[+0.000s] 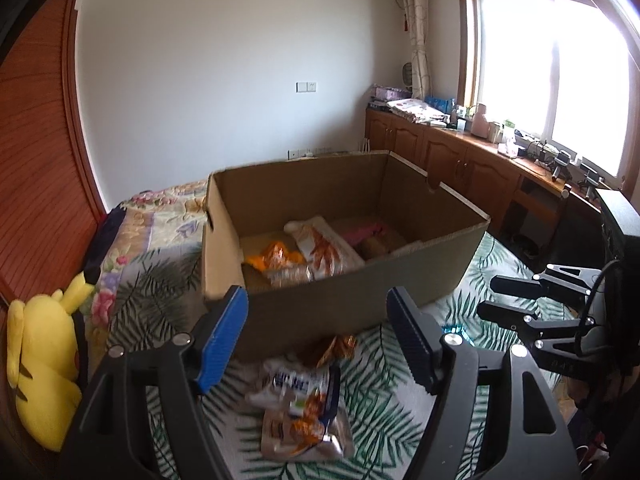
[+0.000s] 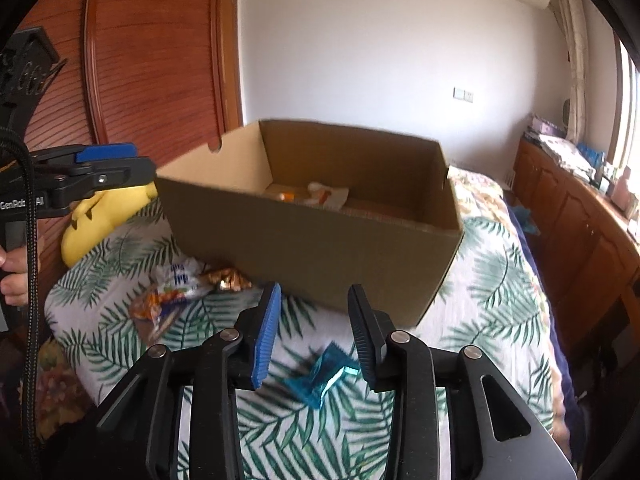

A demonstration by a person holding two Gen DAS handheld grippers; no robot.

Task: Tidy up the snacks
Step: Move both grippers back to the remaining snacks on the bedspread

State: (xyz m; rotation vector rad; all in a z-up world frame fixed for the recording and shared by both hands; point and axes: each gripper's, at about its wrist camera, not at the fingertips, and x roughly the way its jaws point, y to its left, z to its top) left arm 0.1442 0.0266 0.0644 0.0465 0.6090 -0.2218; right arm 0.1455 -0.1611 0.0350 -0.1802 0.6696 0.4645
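An open cardboard box [image 1: 360,296] stands on the bed and holds several snack packets [image 1: 320,252]. It also shows in the right wrist view [image 2: 320,252]. My left gripper [image 1: 316,312] is open and empty, above a silver and orange snack bag [image 1: 304,412] and a small brown packet [image 1: 336,350] lying in front of the box. My right gripper [image 2: 314,300] is open and empty, above a teal packet [image 2: 324,376] on the bedspread. The bags [image 2: 176,288] lie to its left. The right gripper also shows in the left wrist view [image 1: 496,296], and the left gripper in the right wrist view [image 2: 132,160].
A yellow plush toy [image 1: 40,364] lies at the bed's left edge by a wooden wardrobe [image 1: 36,160]. Wooden cabinets [image 1: 460,160] with clutter run under the window on the right. The leaf-print bedspread [image 2: 492,292] covers the bed.
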